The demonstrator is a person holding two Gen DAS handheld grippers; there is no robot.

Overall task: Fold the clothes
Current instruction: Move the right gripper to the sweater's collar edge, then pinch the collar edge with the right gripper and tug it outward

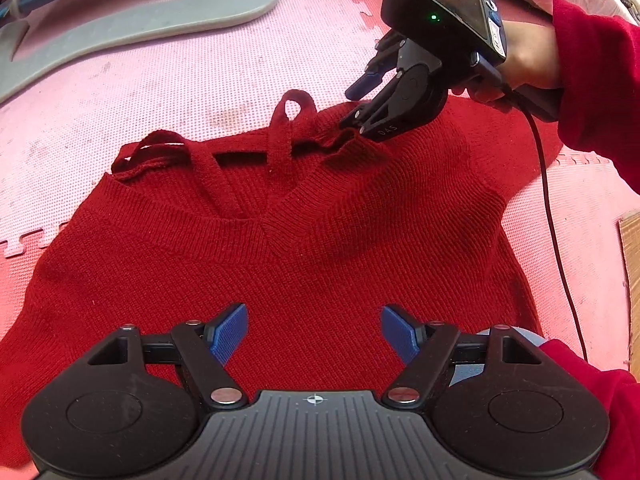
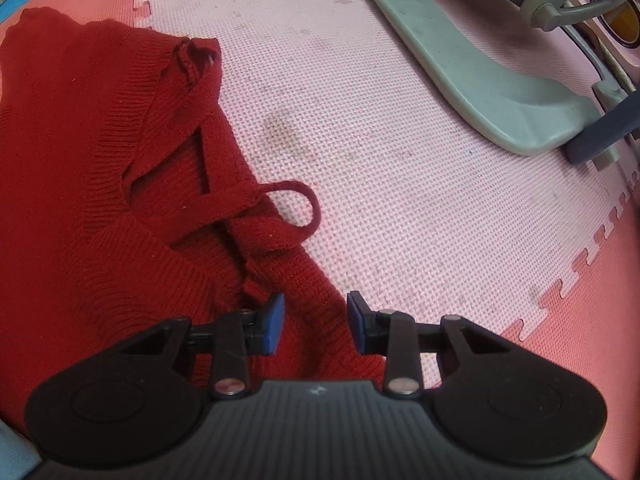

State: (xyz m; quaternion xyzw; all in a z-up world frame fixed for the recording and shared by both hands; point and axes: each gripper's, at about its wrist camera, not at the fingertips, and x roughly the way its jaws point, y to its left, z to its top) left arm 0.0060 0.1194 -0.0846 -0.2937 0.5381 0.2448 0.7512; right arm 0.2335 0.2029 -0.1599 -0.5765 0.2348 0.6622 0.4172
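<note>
We are looking at a red knit sweater (image 1: 320,240) lying flat on the pink foam floor mat (image 1: 200,80). Its neck end, with thin crossing straps (image 1: 280,136), is pointing away from us toward a grey plastic base (image 1: 160,12), and its long line is running from the neck back toward us.

Our right hand-held gripper (image 1: 354,122) is pointing down at the neck edge on the right side of the sweater. Its blue pads (image 2: 274,322) are standing partly apart, with a ridge of the knit edge sitting between them, and they are not squeezing it yet. The right gripper is the nearer one to the neckline. A hand (image 1: 528,60) in a red sleeve (image 1: 592,80) is holding it.

Our left hand-held gripper (image 1: 314,334) is hanging open over the middle of the sweater's body, with nothing between its pads. The neck is lying well ahead of it.

We think the next move is pinching the neck edge, so the fold can start from that end.
</note>
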